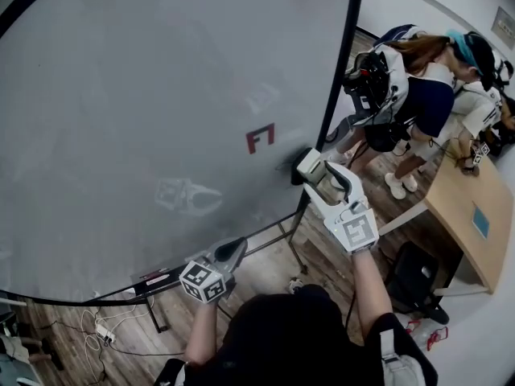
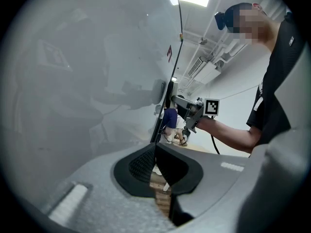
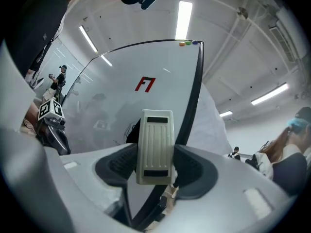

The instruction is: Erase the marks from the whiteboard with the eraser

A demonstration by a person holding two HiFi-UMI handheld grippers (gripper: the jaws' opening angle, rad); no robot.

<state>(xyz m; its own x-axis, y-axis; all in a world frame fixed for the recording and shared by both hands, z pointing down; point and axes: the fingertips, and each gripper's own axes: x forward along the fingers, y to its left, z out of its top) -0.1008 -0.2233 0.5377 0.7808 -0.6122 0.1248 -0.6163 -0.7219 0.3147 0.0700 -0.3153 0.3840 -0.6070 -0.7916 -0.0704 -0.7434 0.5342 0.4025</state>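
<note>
The whiteboard (image 1: 145, 111) fills the left of the head view and bears a small red mark (image 1: 260, 138) near its right edge. My right gripper (image 1: 318, 171) is shut on a beige eraser (image 1: 309, 165) held at the board's right edge, just right of and below the mark. In the right gripper view the ribbed eraser (image 3: 155, 147) stands upright between the jaws, with the red mark (image 3: 145, 84) above it. My left gripper (image 1: 235, 248) hangs by the board's lower edge. Its pads (image 2: 146, 166) meet with nothing between them.
The board's black frame (image 1: 338, 87) and stand legs (image 1: 290, 248) run down the right. People (image 1: 418, 79) stand by a wooden table (image 1: 471, 215) at the right. A black bag (image 1: 410, 272) sits below the table. A power strip and cables (image 1: 100, 328) lie on the wood floor.
</note>
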